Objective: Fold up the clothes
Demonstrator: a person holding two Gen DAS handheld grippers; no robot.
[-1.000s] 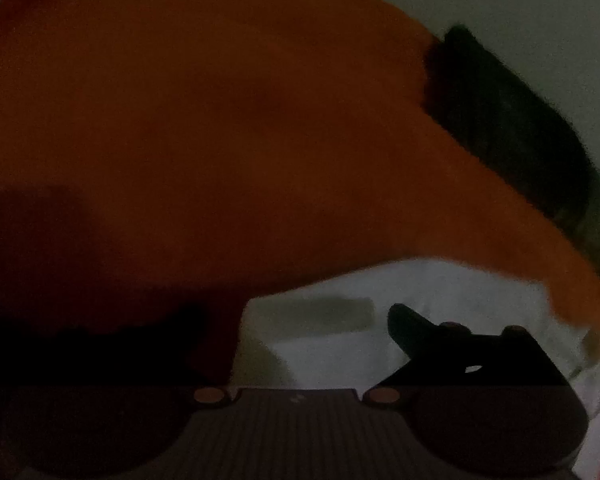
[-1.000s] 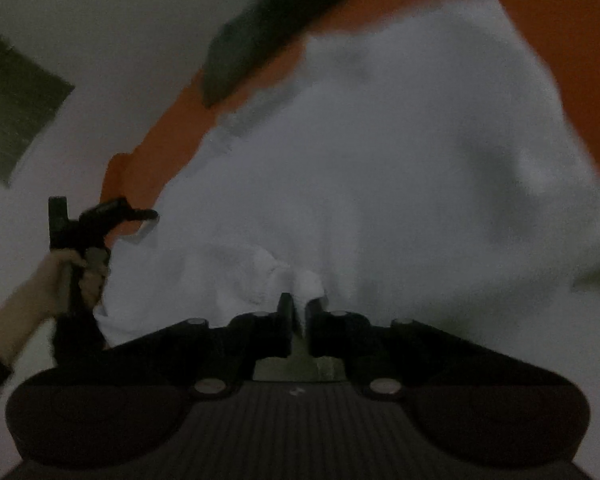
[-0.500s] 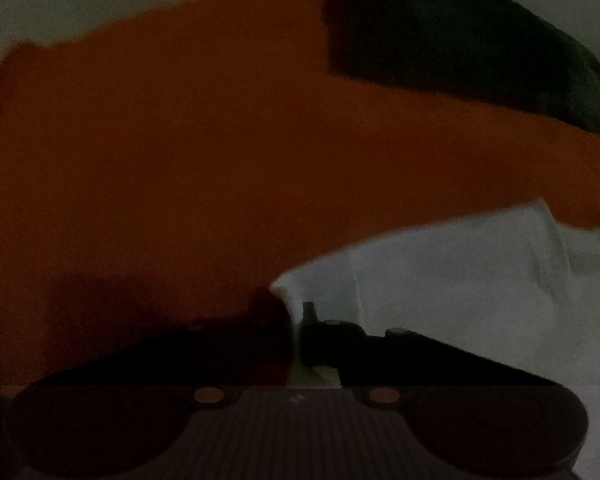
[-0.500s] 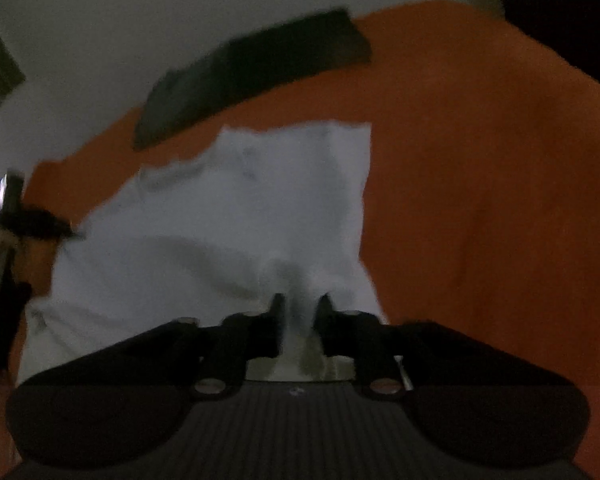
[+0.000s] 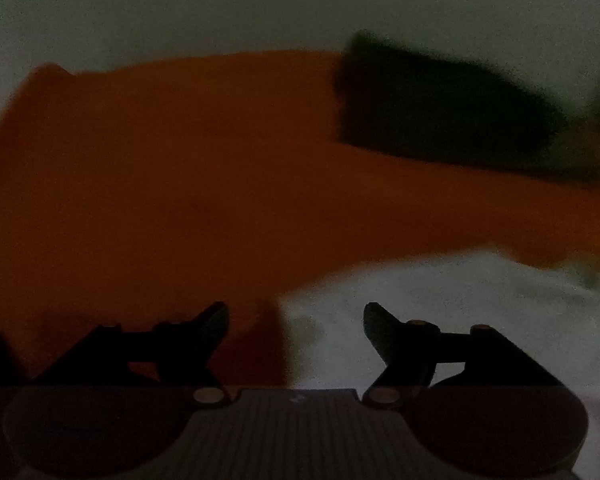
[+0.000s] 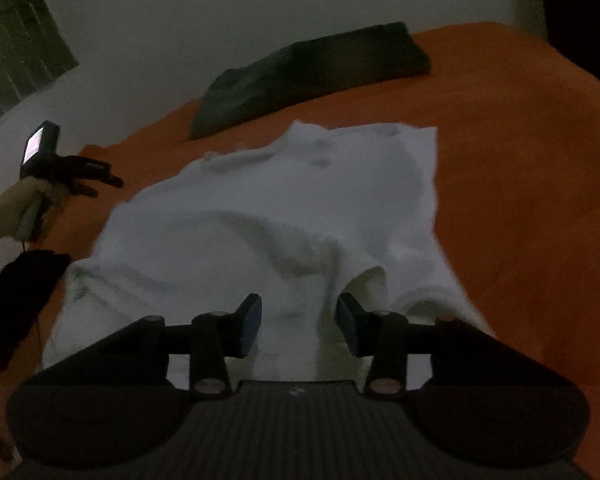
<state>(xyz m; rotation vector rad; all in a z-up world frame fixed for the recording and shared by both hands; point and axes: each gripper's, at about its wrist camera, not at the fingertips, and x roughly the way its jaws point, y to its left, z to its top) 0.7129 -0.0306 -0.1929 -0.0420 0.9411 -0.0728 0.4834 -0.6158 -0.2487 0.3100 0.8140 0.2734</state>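
**A:** While both sets of jaws stand apart, what should the hands do? The right gripper [image 6: 299, 322] has just been opening, and a ridge of the white shirt [image 6: 284, 216] rises between its fingers with no pad pressing on it.

**B:** Draw back cleanly so no pad snags that ridge. The left gripper [image 5: 294, 322] has also just been opening; it is empty, over the shirt's corner where white meets the orange sheet [image 5: 160, 184].

**A:** Where does the shirt lie?

**B:** Spread on the sheet, rumpled along the near edge, with a dark pillow [image 6: 312, 76] beyond it. I judge the near hem needs smoothing before the next fold, so each gripper should retake an edge low and pull outward evenly.

**A:** What differs from a second ago?

**B:** The right gripper was then shut on the fabric and the shirt filled its view; now it lies released, farther below. The left was clamped on the corner half a second ago.
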